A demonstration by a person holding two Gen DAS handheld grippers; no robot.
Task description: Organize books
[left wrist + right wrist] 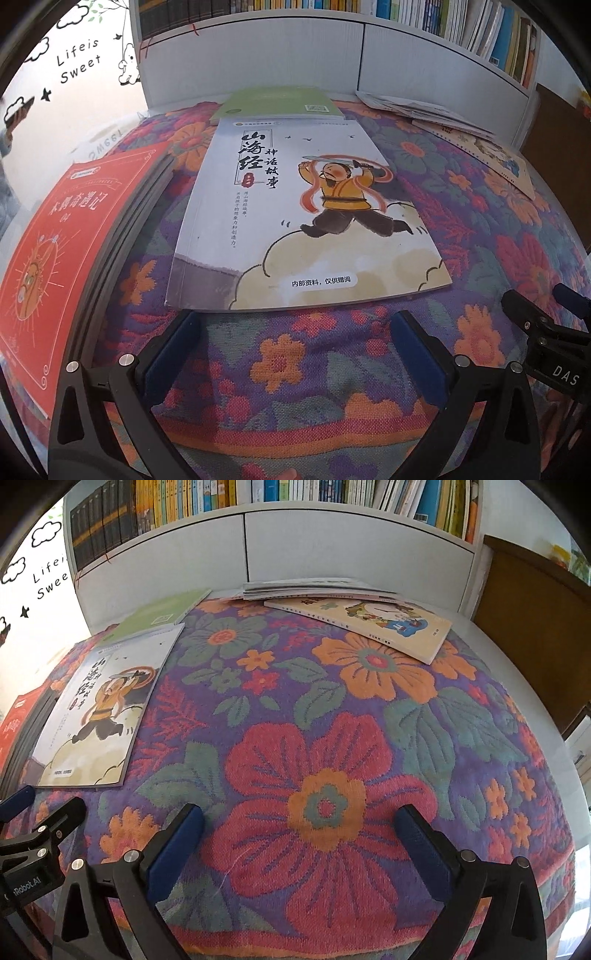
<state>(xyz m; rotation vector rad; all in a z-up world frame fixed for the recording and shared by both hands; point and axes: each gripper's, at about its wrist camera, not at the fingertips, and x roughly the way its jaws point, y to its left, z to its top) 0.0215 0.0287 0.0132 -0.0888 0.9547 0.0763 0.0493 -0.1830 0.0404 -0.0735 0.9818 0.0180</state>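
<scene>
**Both tools wide, books lying flat**

The left tool (295, 332) and right tool (299, 827) stand wide with nothing between them, above the flowered cloth (332, 738). The grey storybook (295, 221) fills the left view's centre; the red book (66, 251) lies at left, the cream book (369, 624) upper right.

A bright flowery cloth (332, 709) covers the table. Behind it stands a white shelf unit (332, 542), with a brown wooden board (535, 627) beside it. The wall (74, 74) has cloud drawings.
</scene>
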